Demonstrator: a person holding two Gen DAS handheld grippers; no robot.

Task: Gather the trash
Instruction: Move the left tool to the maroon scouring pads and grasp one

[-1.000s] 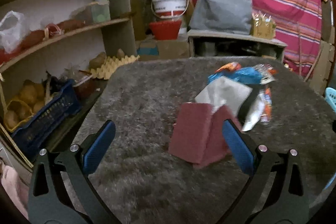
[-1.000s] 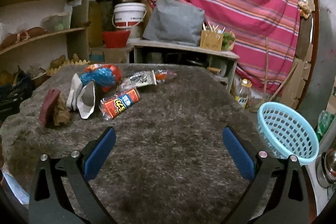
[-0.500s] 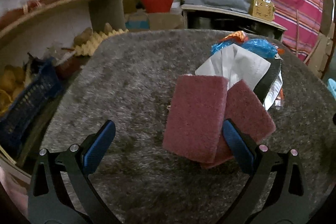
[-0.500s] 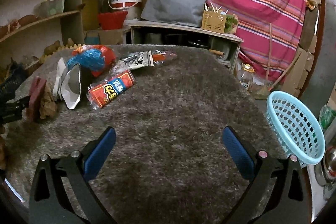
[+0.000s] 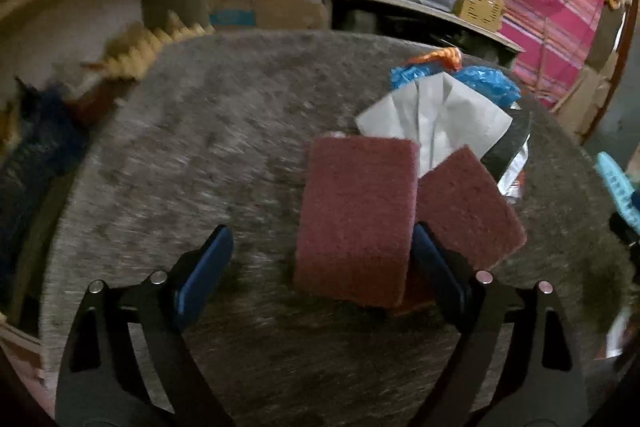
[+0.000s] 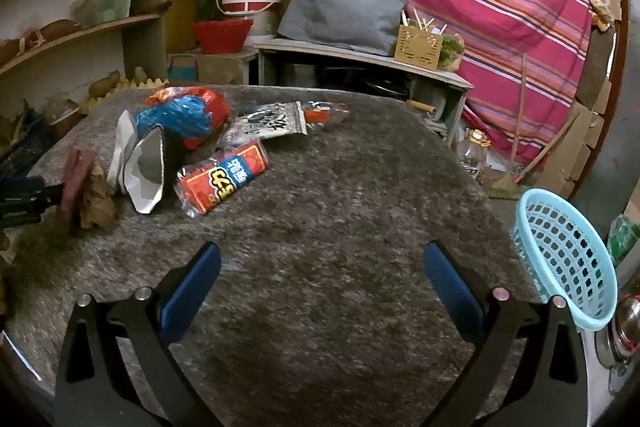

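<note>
Maroon scouring pad (image 5: 356, 219) stood between the left gripper (image 5: 320, 267)'s closing, not yet pinching jaws; its neighbouring pad (image 5: 464, 203) overlapped and risked snagging. Right gripper (image 6: 322, 287) gaped empty.

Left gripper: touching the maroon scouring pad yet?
Cannot tell. In the left wrist view the left gripper straddles the maroon scouring pad, jaws just closing; one finger overlaps its edge, contact unclear.

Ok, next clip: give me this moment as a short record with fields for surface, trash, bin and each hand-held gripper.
surface: grey shaggy mat
trash: maroon scouring pads, white paper, blue bag, red snack packet
bin: light blue basket, at the mat's right edge
left hand-held gripper: open, jaws just closing around one pad
right hand-held gripper: open, empty
</note>
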